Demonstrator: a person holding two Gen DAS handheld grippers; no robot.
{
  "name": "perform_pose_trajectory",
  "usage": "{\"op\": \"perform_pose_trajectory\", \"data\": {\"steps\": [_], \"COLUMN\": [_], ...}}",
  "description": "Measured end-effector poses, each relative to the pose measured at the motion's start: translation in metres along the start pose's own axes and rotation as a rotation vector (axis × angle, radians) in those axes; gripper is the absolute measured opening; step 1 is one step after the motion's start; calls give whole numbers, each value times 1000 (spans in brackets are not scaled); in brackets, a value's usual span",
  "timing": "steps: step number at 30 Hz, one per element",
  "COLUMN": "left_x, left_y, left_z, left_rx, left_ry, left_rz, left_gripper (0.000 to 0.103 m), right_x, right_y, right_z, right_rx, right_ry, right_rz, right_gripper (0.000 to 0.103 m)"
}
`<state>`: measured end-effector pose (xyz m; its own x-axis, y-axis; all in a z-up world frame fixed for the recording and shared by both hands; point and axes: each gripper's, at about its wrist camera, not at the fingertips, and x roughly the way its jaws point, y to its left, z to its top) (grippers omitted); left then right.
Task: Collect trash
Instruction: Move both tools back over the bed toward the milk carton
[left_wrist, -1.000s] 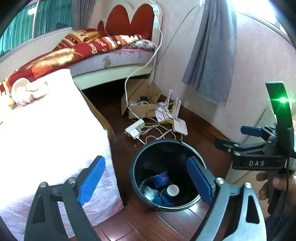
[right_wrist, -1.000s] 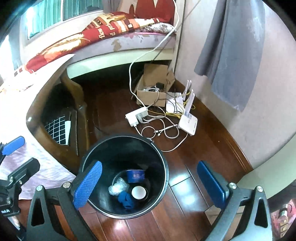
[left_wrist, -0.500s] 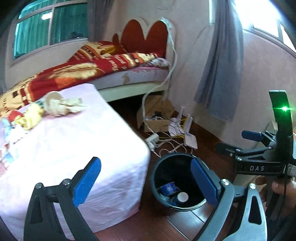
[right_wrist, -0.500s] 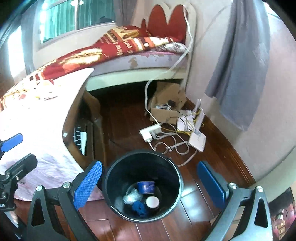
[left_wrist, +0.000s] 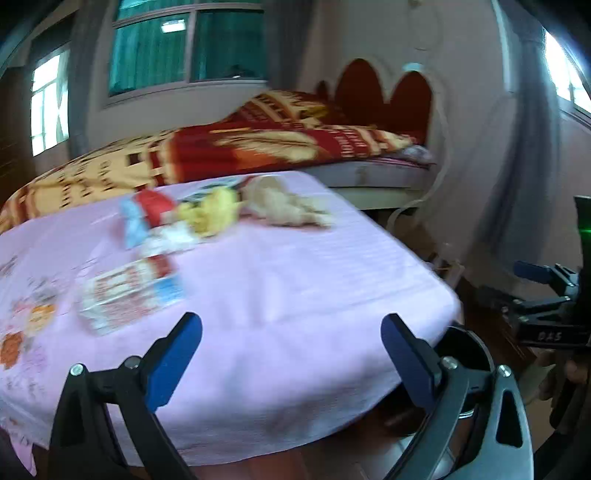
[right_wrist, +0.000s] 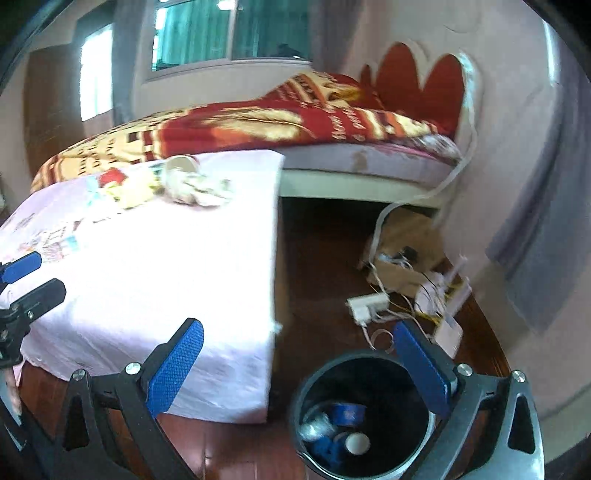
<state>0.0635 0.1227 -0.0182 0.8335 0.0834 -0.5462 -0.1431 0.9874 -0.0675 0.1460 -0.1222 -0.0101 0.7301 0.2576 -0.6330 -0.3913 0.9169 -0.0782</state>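
The trash lies in a loose, blurred cluster toward the far side of the surface (left_wrist: 295, 280), which is draped in a pale pink cloth: a crumpled beige paper wad (left_wrist: 284, 201), a yellow crinkled wrapper (left_wrist: 210, 210) just beside it, a red and light-blue packet (left_wrist: 144, 212) next to that, and, nearer the camera, a flat red-and-white printed carton (left_wrist: 129, 291) lying apart from the rest. In the right wrist view the same pile sits far back on the cloth, the beige wad (right_wrist: 188, 182) at its right end.

On the dark wooden floor (right_wrist: 321, 258), just beside the surface's near corner, stands a round black plastic bin (right_wrist: 365, 413), holding blue pieces, a white round cap and something clear and crinkled.

The left tongs (left_wrist: 291, 354) hover over the near edge of the cloth, their blue pads spread wide with nothing between them. The right tongs (right_wrist: 301, 365) are likewise spread wide and empty, one pad over the cloth edge, the other over the bin rim.

Behind the surface is a bed with a red and gold patterned blanket (left_wrist: 258, 147).
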Motion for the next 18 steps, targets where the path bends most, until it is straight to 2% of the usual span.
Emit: {"op": "perform_pose_trajectory", "data": {"steps": [4, 7, 12, 18], "left_x": [1, 9, 24, 50], "left_y": [42, 62, 82, 96], "left_z": [-5, -7, -5, 6], "left_rx": [-59, -99, -126, -147], "left_ry": [3, 18, 44, 81], "left_rz": [57, 70, 88, 69], "left_gripper": [98, 98, 98, 98], "right_x": [12, 18, 33, 55], "right_y": [35, 60, 86, 96], "right_z": [11, 18, 28, 37], "right_rx": [-37, -74, -103, -97], "right_ry": [-3, -9, -4, 18], "right_rz": [48, 78, 95, 105], "right_gripper": [103, 103, 103, 103]}}
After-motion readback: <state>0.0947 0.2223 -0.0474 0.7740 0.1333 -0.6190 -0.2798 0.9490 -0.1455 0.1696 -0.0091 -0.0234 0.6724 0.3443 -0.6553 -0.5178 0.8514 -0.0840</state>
